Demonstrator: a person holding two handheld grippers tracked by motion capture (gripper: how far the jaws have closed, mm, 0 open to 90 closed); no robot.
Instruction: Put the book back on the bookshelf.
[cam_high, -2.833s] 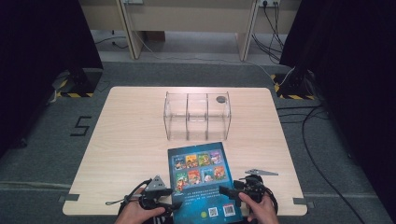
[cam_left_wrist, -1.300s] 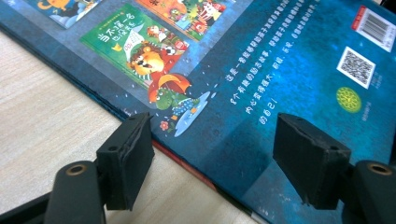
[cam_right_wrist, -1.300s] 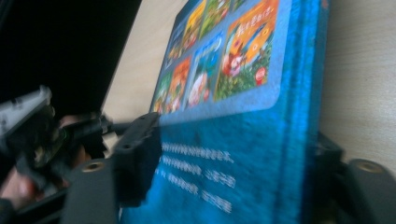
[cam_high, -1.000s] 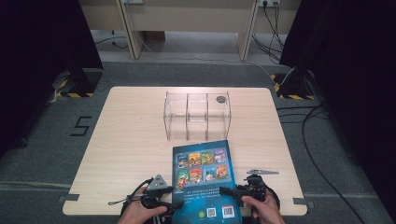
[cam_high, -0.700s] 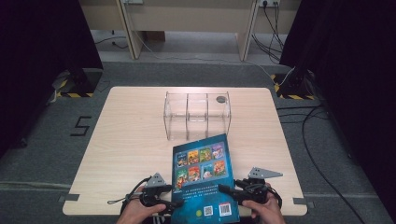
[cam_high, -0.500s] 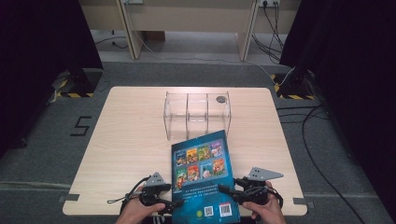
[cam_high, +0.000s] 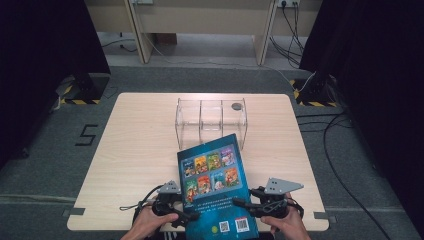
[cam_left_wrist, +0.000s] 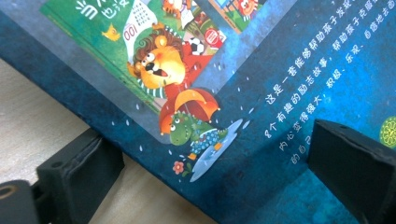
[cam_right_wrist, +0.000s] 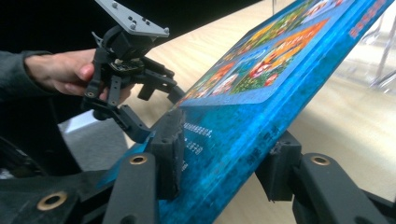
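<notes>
A blue picture book with cartoon animals on its cover hangs tilted over the table's near edge. My right gripper is shut on its right edge; in the right gripper view the pads press on both faces of the book, and these jaws have just been closing. My left gripper stands at the left edge. Its jaws have just been opening and now sit wide apart, one below and one above the book, with neither pad pressing on it. The right gripper view also takes in the left gripper, held in a hand.
A clear plastic box with three compartments stands at the middle back of the wooden table, just beyond the book's far edge. A small dark round thing lies on its right top. Bare tabletop stretches left and right.
The book's right side has risen off the table and the book has tilted and turned slightly. The right gripper went up with it. The left gripper stayed in place.
</notes>
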